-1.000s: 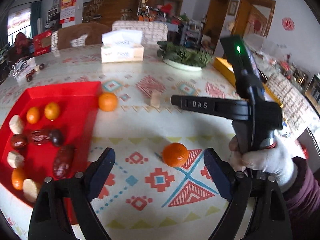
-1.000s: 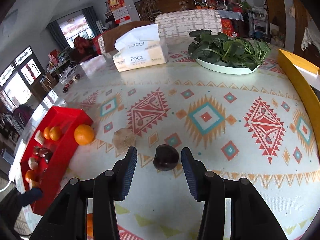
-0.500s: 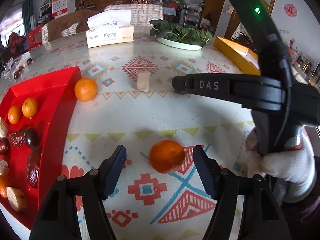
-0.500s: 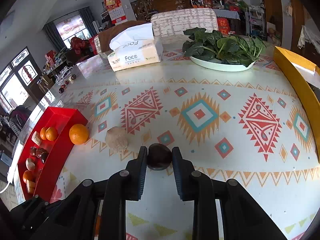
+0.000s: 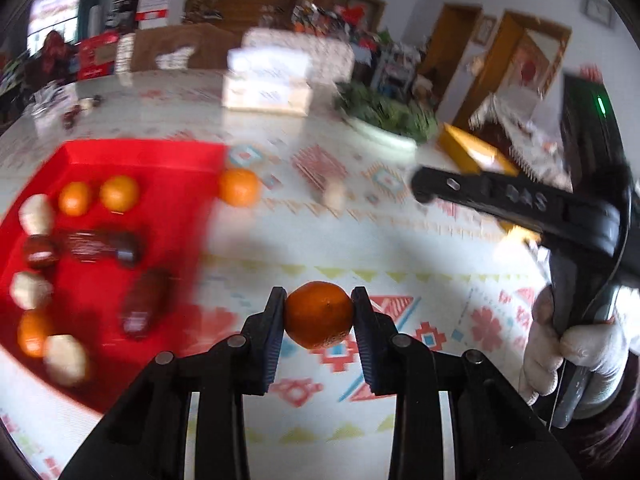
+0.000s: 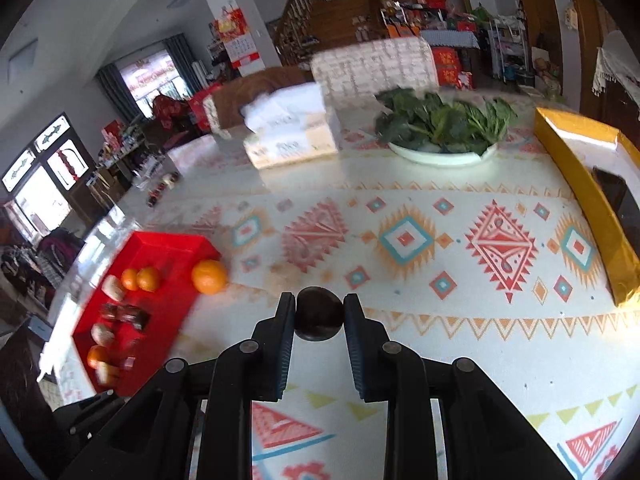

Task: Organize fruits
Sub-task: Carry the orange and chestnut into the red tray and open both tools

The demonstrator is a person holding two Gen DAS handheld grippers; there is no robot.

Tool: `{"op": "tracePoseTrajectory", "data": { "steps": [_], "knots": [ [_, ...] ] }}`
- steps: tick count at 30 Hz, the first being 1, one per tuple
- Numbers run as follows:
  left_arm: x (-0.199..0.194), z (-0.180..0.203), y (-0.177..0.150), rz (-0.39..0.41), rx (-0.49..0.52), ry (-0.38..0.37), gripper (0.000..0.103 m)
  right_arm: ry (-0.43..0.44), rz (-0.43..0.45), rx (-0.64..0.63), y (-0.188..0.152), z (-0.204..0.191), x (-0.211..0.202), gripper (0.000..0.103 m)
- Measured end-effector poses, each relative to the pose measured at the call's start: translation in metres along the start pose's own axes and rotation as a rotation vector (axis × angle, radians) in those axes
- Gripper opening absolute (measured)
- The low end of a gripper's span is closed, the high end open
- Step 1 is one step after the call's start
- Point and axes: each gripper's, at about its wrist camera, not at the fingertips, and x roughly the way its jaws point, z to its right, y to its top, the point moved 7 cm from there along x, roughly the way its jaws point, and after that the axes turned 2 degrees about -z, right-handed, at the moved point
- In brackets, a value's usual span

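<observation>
The left tongs (image 5: 319,312) are clamped on a mandarin (image 5: 319,314), one pad against each side of the fruit. One second ago these tongs stood wide apart with the mandarin lying loose on the desk (image 5: 400,248) between them; half a second ago they had narrowed around it without contact. The red tray (image 5: 176,184) now lies to the left of the held mandarin and appears blurred, as does the whole left wrist view.

The right tongs (image 6: 319,314) are clamped on a dark round fruit (image 6: 319,314). One second ago they were apart with this fruit on the desk between the pads; half a second ago the pads had already met its sides.

A second orange (image 6: 209,276) rests on the desk, touching or just beside the near right corner of the red tray, unchanged in position. Inside the tray lie small oranges (image 6: 142,279), dark dates (image 5: 100,244) and pale pieces (image 5: 34,212). One pale piece (image 5: 334,198) remains on the desk to the right of the tray, beyond the second orange.
</observation>
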Motion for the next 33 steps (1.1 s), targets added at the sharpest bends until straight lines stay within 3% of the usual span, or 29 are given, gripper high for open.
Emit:
{"op": "tracePoseTrajectory", "data": {
  "steps": [6,13,22,26,33],
  "knots": [
    [-0.067,-0.070,0.021,0.132,-0.107,0.073,0.032,0.083,0.075,-0.057,0.021,-0.054,-0.040,0.027],
    [-0.109,-0.147,0.030,0.211,-0.193,0.190,0.032,0.211,0.087,-0.118,0.048,-0.130,-0.053,0.027],
    [-0.083,-0.213,0.023,0.150,-0.255,0.267,0.032,0.258,-0.114,-0.194,-0.005,-0.193,0.030,0.027],
    [-0.068,-0.227,0.020,0.122,-0.267,0.263,0.032,0.251,-0.200,-0.219,-0.030,-0.208,0.068,0.027],
    [-0.057,-0.232,0.023,0.107,-0.265,0.266,0.033,0.235,-0.263,-0.282,-0.054,-0.227,0.098,0.027]
  ]
}}
